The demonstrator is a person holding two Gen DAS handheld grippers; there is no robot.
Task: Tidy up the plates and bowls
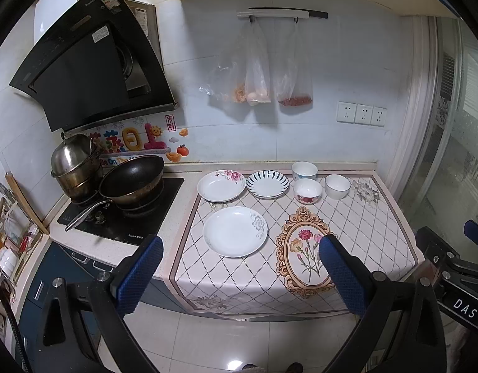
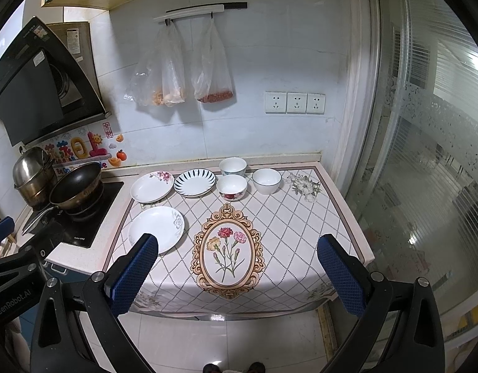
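Three plates lie on the patterned cloth: a white one with a grey flower (image 1: 235, 231) (image 2: 156, 229) in front, one with pink flowers (image 1: 221, 185) (image 2: 152, 186) behind it, and a blue-striped one (image 1: 267, 183) (image 2: 194, 181). Three bowls stand to their right: a white-and-blue one (image 1: 304, 170) (image 2: 233, 166) at the back, a red-flowered one (image 1: 307, 190) (image 2: 231, 187), and a plain white one (image 1: 337, 186) (image 2: 266, 180). My left gripper (image 1: 240, 250) hangs open in front of the counter, holding nothing. My right gripper (image 2: 237, 248) is open too and holds nothing.
A black wok (image 1: 131, 180) and a steel pot (image 1: 74, 163) sit on the stove (image 1: 120, 214) at the left, under a range hood (image 1: 89, 59). Plastic bags (image 1: 257, 71) hang on the wall. A glass door (image 2: 425, 155) bounds the right side. The other gripper (image 1: 456, 267) shows at the right edge.
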